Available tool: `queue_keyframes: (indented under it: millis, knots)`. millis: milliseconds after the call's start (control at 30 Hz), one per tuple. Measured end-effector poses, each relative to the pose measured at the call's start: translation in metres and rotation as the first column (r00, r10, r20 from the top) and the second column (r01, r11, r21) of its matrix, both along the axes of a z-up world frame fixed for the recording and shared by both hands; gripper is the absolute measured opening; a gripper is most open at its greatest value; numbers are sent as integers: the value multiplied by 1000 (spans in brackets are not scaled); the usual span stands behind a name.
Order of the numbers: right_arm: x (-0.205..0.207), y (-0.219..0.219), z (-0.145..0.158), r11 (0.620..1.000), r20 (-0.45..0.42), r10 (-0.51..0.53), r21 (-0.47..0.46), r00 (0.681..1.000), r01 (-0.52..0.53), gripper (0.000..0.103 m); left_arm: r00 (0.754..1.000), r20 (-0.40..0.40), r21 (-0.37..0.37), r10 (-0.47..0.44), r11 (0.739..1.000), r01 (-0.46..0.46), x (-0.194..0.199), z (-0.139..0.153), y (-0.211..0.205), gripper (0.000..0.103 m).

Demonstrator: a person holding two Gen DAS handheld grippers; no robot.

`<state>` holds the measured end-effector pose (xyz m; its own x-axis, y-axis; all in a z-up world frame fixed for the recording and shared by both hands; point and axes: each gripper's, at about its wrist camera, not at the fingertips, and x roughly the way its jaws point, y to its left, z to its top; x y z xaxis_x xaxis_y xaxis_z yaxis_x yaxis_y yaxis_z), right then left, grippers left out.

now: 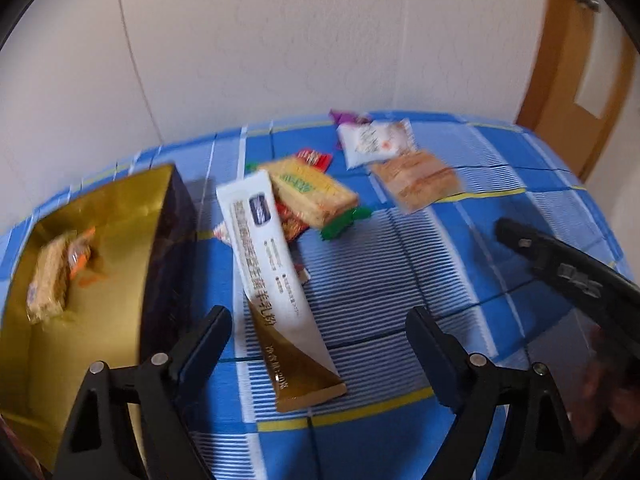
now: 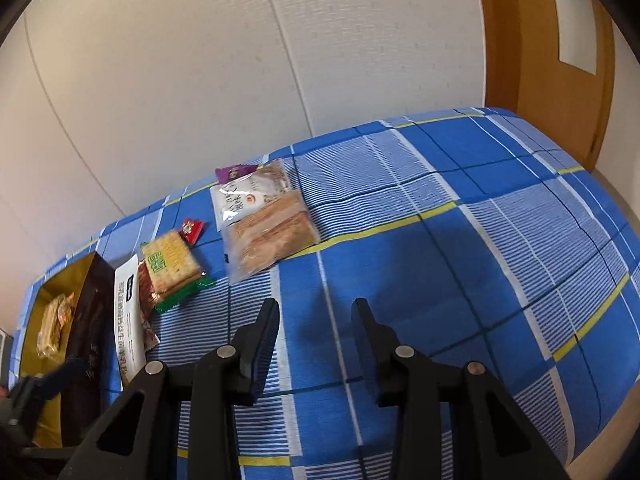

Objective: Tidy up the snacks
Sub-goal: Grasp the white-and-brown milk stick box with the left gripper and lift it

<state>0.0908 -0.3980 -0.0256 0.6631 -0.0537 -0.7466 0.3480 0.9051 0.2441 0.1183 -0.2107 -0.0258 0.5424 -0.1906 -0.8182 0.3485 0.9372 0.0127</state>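
With one cracker pack (image 1: 50,276) already in the gold box (image 1: 120,216), looks like next-snack time. Left gripper (image 1: 316,344) wide, empty, straddling the white sachet (image 1: 276,276) beside the box. Right gripper (image 2: 316,340) half-open, empty. Just needs lowering and pinching.

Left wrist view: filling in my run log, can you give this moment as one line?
left gripper: open over white sachet | right gripper: open, empty | gold box: one snack inside
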Motion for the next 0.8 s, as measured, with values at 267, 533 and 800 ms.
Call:
queue_keyframes:
  millis: [267, 533, 800]
  knots:
    - [-1, -2, 0, 1000, -1, 4, 9, 1000, -4, 38, 994, -16, 1, 108, 994, -108, 13, -23, 0, 85]
    - [5, 0, -2, 1000, -8, 3, -7, 1000, -3, 38, 998, 14, -36, 60, 998, -59, 9, -34, 5, 54]
    - [30, 12, -5, 998, -12, 45, -35, 999, -45, 42, 994, 109, -137, 21, 991, -6, -20, -36, 26, 47]
